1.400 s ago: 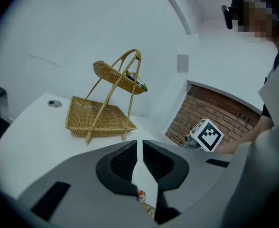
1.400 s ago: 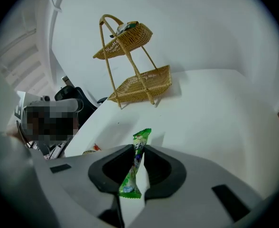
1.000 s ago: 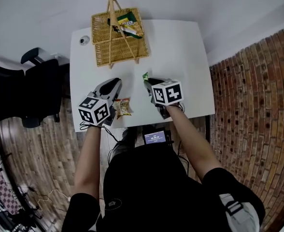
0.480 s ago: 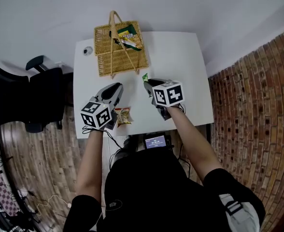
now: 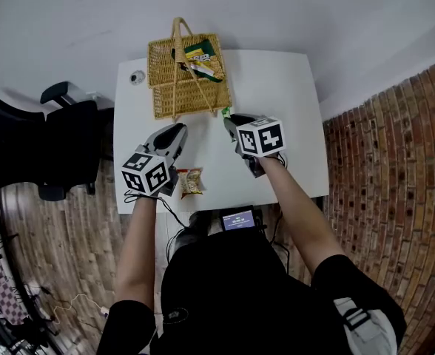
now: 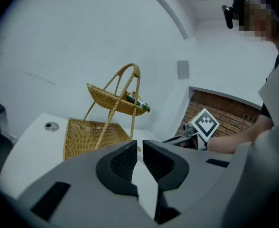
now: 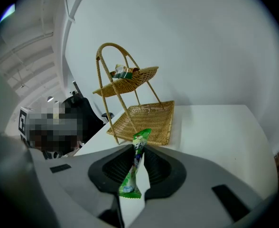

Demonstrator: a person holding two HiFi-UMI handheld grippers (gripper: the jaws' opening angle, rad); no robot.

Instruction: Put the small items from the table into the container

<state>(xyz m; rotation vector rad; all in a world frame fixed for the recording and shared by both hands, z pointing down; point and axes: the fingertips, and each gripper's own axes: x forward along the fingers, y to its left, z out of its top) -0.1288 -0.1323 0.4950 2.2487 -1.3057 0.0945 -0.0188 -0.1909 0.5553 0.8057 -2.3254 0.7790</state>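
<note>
**Containers.** 1 wicker basket (image 5: 174, 98) with 2 tiers stands at the far edge of the white surface (image 5: 295, 109), left of centre. Its upper tray (image 6: 112, 102) holds a small pile of packets (image 5: 201, 59) in green and yellow wrappers. The lower tray (image 7: 149, 120) rests flat on the surface.

**Task items outside the basket.** 1 green packet (image 7: 135, 167) is held in the right gripper (image 7: 138, 151), clear of the surface. 1 orange-and-yellow snack packet (image 5: 191, 183) lies flat at the near edge of the surface. It sits just right of the left gripper's marker cube, between the 2 forearms.

**Hand pose.** The right gripper (image 5: 232, 123) is held just near of the basket's right corner and points far and downward. Its fingers are closed on the green packet edge-on, about mid-length, and the packet's top end pokes out past the fingertips toward the basket. The left gripper (image 5: 174, 133) hovers over the left half of the surface and points almost level at the basket. Its fingers are drawn nearly together, with only a slim gap and nothing between them.

**Limits of view.**
- The number of packets in the upper tray cannot be counted, and their print is too small to read.
- A small round fitting (image 5: 136, 78) at the far left corner of the surface cannot be identified.
- In the head view the marker cube covers most of the right gripper.
- A black chair (image 5: 51, 146) lies partly beyond the left edge.
</note>
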